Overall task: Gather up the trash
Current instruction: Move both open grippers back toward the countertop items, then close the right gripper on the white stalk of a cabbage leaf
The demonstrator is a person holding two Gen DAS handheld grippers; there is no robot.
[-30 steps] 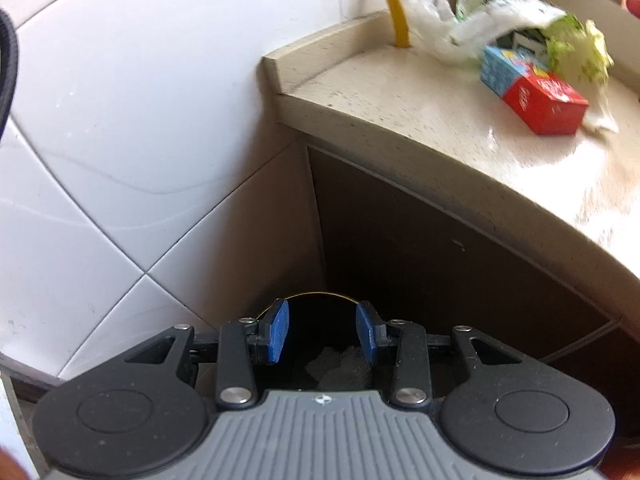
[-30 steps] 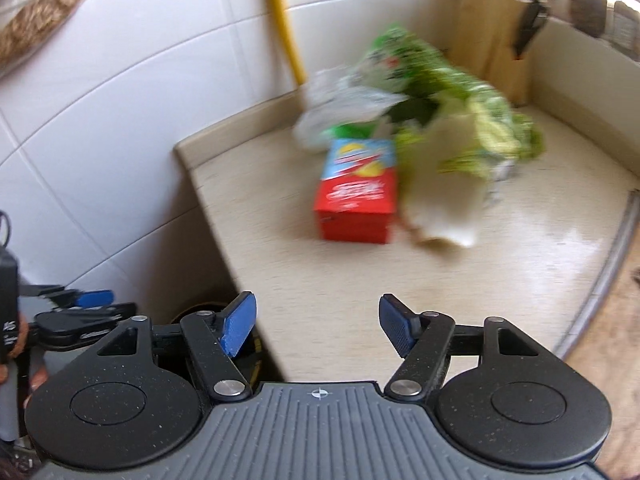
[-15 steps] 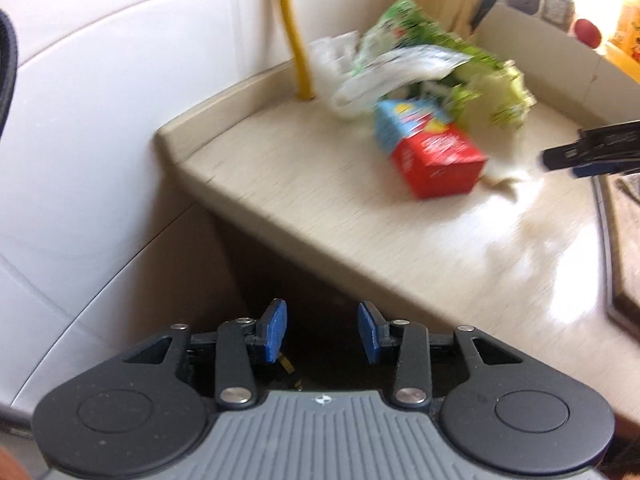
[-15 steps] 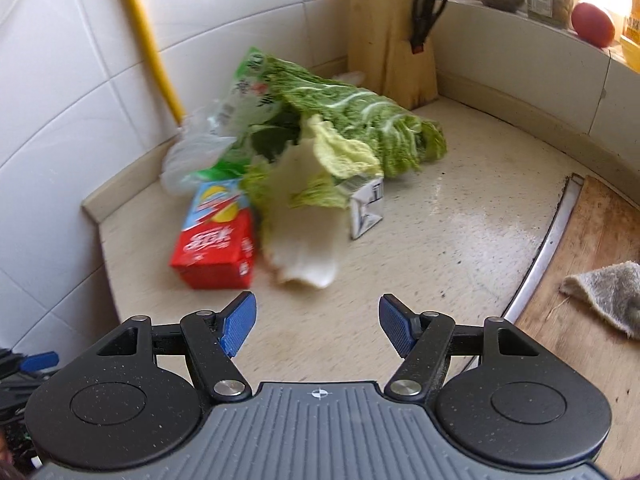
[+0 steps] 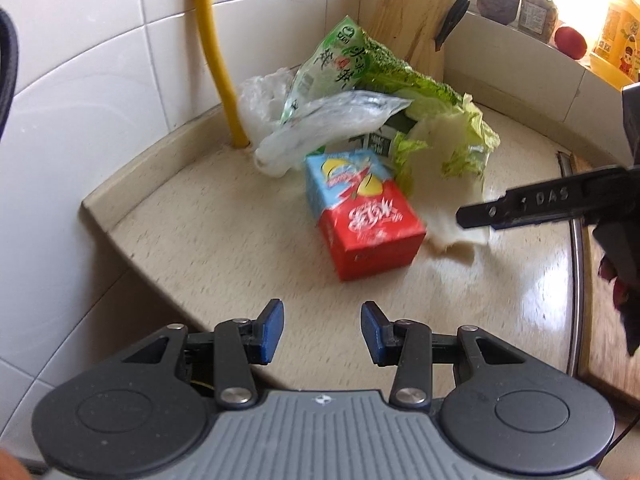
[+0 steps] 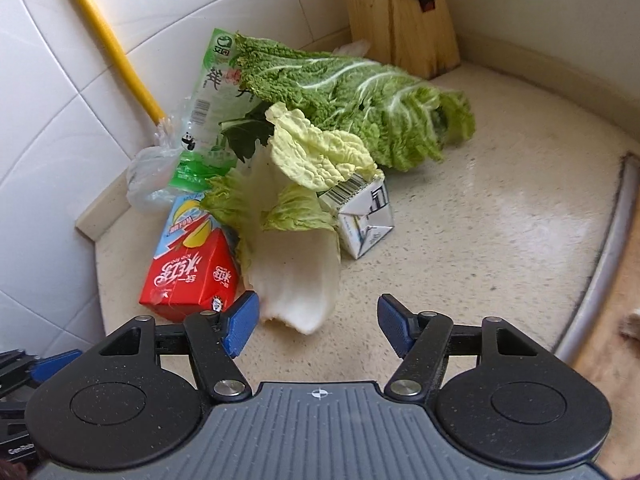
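Here the red drink carton (image 5: pixel 366 220) lies ahead of the empty, parted left gripper (image 5: pixel 322 330); earlier a bin showed between its fingers. The right gripper (image 6: pixel 318 326), open, has just narrowed, a cabbage leaf (image 6: pixel 296 276) ahead. Only its view shows the white carton (image 6: pixel 366 216).

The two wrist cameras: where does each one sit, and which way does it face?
Left wrist: on the left gripper, facing down at the countertop corner; own open blue pads show, right gripper's finger at right.
Right wrist: on the right gripper, facing down at the cabbage leaf; own open pads show.
Shared: red drink carton, cabbage, green wrapper, yellow pipe, knife block.
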